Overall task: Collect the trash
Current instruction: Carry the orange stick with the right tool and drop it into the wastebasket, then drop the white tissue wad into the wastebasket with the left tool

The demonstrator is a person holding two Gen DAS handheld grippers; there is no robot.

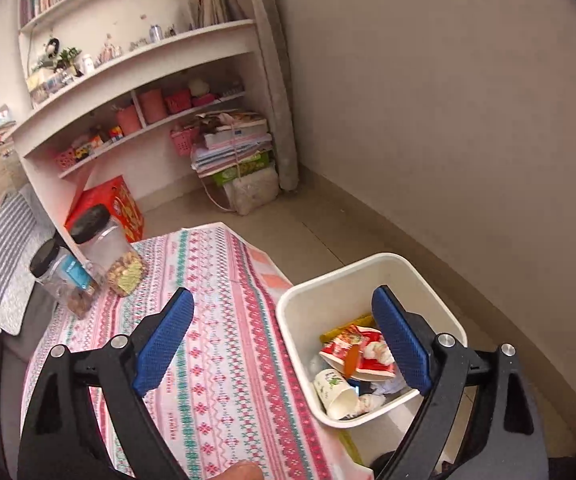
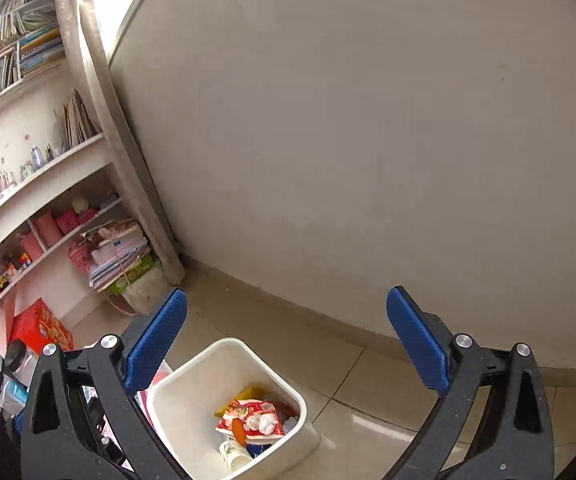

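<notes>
A white square trash bin [image 1: 316, 300] stands on the floor beside the table; it also shows in the right wrist view [image 2: 192, 376]. Inside lie a red snack wrapper [image 1: 348, 350], a paper cup [image 1: 336, 394], crumpled tissue and a yellow packet. My left gripper [image 1: 284, 336] is open and empty, above the table edge and the bin's rim. My right gripper [image 2: 288, 340] is open and empty, held above the bin and the tiled floor.
The table carries a patterned pink cloth [image 1: 216, 320] with two black-lidded clear jars [image 1: 108, 256] at its far left. A white bookshelf [image 1: 136, 80], a red box [image 1: 120, 204] and stacked books [image 1: 236, 148] stand behind. A plain wall [image 2: 368, 160] rises beyond the bin.
</notes>
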